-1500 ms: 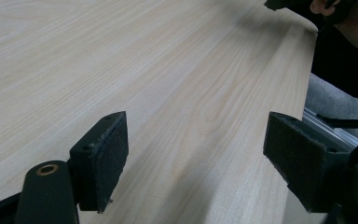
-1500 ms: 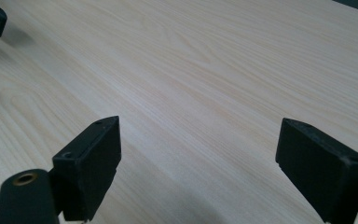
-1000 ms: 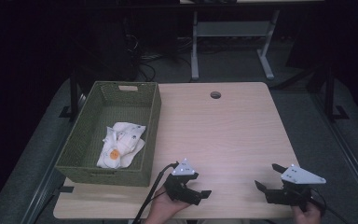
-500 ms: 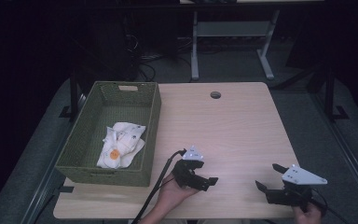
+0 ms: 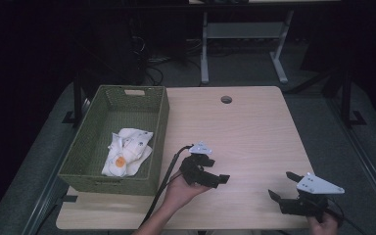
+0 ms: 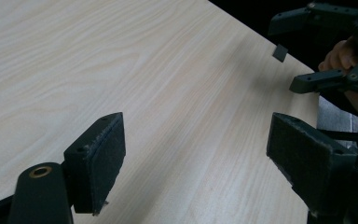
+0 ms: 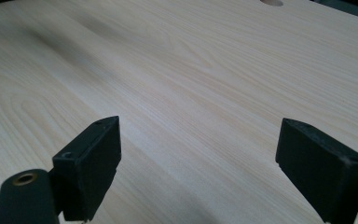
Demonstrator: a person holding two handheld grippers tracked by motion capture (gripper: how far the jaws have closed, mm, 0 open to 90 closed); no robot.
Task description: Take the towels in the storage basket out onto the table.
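The person is holding both grippers low over the near edge of the table (image 5: 254, 127), and neither is carrying anything. The left gripper (image 5: 210, 177) is resting in an upturned palm, its fingers (image 6: 103, 158) spread wide and pointing across the bare wood toward the right gripper (image 5: 286, 188), which is sitting near the front right corner with its own fingers (image 7: 95, 154) parted just as wide. To my eye both are being kept ready, not working.

The nearest thing to handle is the crumpled white cloth (image 5: 127, 152) with an orange mark, lying inside the green woven basket (image 5: 159, 127) at the table's left side, just beside the left gripper. The basket's tall wall is standing between that gripper and the cloth, so I judge a reach would have to go up and over the rim. A round cable hole (image 5: 226, 99) is sitting far back, well out of the way.
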